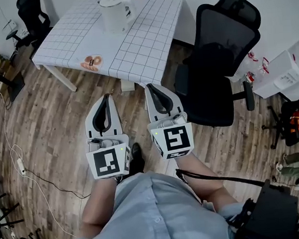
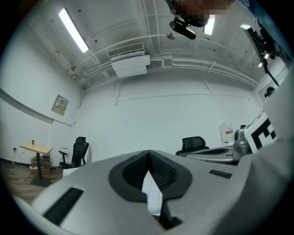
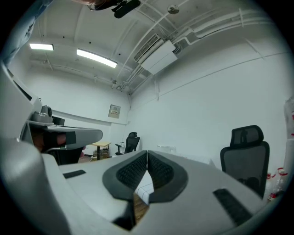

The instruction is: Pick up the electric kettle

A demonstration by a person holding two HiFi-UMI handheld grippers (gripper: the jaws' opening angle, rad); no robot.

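Note:
The white electric kettle [image 1: 114, 13] stands upright near the far edge of a table covered in a white grid-pattern cloth [image 1: 148, 43]. Both grippers hover side by side over the wooden floor in front of the table, pointing towards it and well short of the kettle. My left gripper [image 1: 105, 97] is shut with nothing in it, its ribbed pads meeting at the tip [image 2: 148, 153]. My right gripper [image 1: 152, 86] is likewise shut and empty, its tip [image 3: 147, 153] slightly closer to the table's near edge.
A black office chair [image 1: 218, 68] stands right of the table, close to my right gripper. Another black chair [image 1: 31, 15] is at the far left. A cable and power strip [image 1: 19, 165] lie on the floor at left. Boxes and bottles [image 1: 285, 70] sit at right.

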